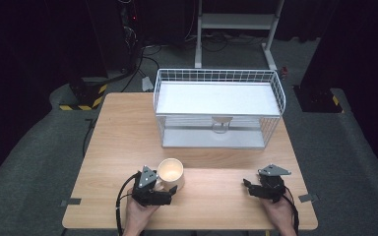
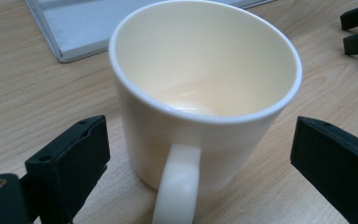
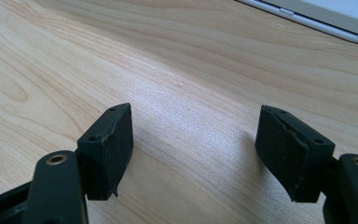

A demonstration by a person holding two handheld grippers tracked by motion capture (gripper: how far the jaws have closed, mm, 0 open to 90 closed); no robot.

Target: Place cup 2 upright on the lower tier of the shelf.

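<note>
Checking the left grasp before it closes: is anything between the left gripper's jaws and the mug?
Nothing visible. The left gripper has its jaws open on either side of the cream mug, handle facing the camera, with bare wooden table in the gaps.

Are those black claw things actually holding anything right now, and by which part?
Nothing is held. The left tool is open, its jaws either side of the mug with gaps showing, handle facing it. The right tool is open over bare table.
</note>
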